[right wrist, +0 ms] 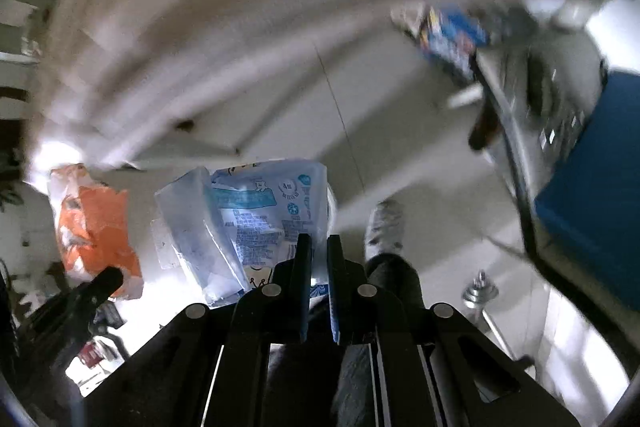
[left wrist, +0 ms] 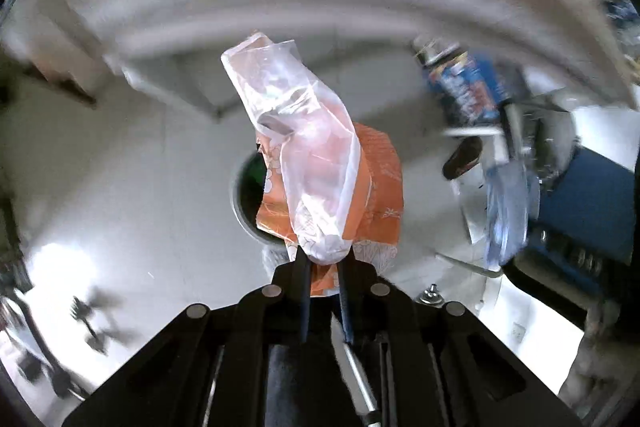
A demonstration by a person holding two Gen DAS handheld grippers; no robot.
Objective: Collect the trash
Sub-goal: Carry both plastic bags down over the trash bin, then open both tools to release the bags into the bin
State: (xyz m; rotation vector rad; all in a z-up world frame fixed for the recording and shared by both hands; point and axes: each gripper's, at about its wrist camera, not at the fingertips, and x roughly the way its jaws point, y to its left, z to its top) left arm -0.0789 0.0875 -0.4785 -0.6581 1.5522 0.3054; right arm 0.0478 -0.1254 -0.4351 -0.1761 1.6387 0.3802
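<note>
My left gripper (left wrist: pixel 323 259) is shut on an orange and clear plastic wrapper (left wrist: pixel 312 163) and holds it up over the floor. Behind the wrapper shows the round rim of a bin (left wrist: pixel 239 195) with a dark inside. My right gripper (right wrist: pixel 319 247) is shut on a pale blue printed plastic wrapper (right wrist: pixel 248 219), held in the air. The orange wrapper (right wrist: pixel 96 227) and the left gripper's black body show at the left of the right wrist view. The blue wrapper (left wrist: pixel 508 211) shows blurred at the right of the left wrist view.
A pale tiled floor (right wrist: pixel 400 147) lies below. A blue spray can (left wrist: pixel 464 87) stands at the right by a table edge and a blue box (right wrist: pixel 592 187). A person's slippered foot (right wrist: pixel 384 223) is beside the right gripper. White furniture legs (left wrist: pixel 216 107) stand behind.
</note>
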